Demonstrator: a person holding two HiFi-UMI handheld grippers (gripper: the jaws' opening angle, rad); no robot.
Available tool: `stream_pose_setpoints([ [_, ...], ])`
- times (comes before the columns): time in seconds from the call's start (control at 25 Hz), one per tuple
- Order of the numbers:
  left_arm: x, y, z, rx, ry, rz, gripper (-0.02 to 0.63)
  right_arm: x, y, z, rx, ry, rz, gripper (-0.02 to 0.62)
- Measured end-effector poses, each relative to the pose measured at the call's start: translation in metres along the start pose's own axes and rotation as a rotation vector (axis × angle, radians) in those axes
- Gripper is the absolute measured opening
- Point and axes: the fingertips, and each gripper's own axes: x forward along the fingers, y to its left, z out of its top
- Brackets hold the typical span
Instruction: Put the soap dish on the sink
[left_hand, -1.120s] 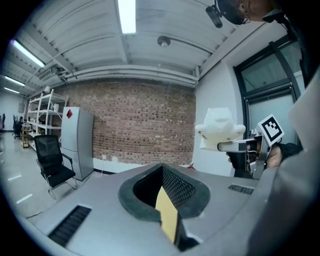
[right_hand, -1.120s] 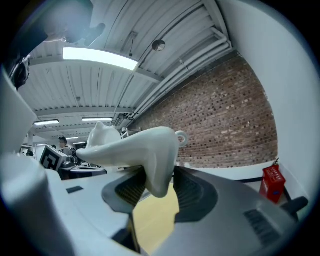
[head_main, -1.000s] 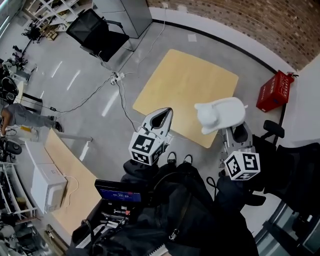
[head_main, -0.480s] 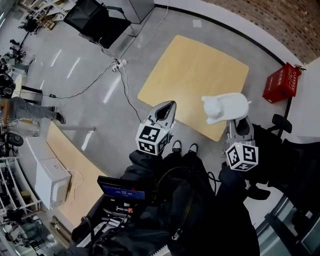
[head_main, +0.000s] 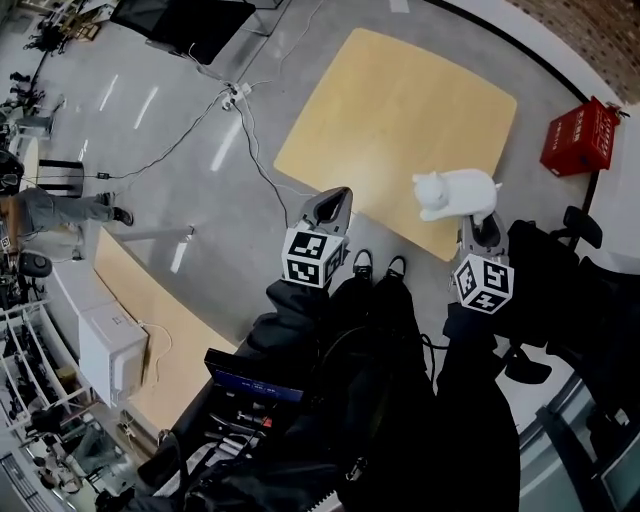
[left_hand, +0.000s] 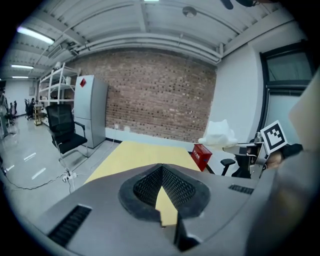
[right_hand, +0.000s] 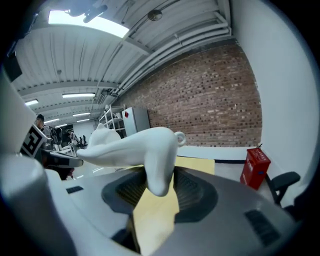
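The soap dish is white and shaped like a cat. It hangs in the air over the near edge of a yellow tabletop, with my right gripper shut on one of its legs. In the right gripper view the dish stretches out to the left above the jaws, its leg pinched between the pads. My left gripper hovers beside it on the left, shut and holding nothing, with its tips meeting. The dish also shows at the right of the left gripper view. No sink is in view.
A red crate stands on the floor at the right. A black office chair and a power strip with cables are at the upper left. A wooden desk with a white box lies at the lower left. Dark chairs crowd the right.
Both grippers have sunk toward the floor, and the dish, still held, looks smaller and farther from the head camera. The head camera's aim has also shifted, so the yellow tabletop now sits higher in frame.
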Motion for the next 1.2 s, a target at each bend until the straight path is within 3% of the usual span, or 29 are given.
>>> stream_pose_setpoints([
  [0.6, 0.001, 0.005, -0.079, 0.009, 0.169, -0.008, 0.000, 0.083, -0.024, -0.141, -0.085, 0.235, -0.036, 0.173],
  [1.2, 0.001, 0.004, -0.096, 0.006, 0.205, 0.004, 0.000, 0.109, -0.038, -0.176, -0.199, 0.265, -0.067, 0.173],
])
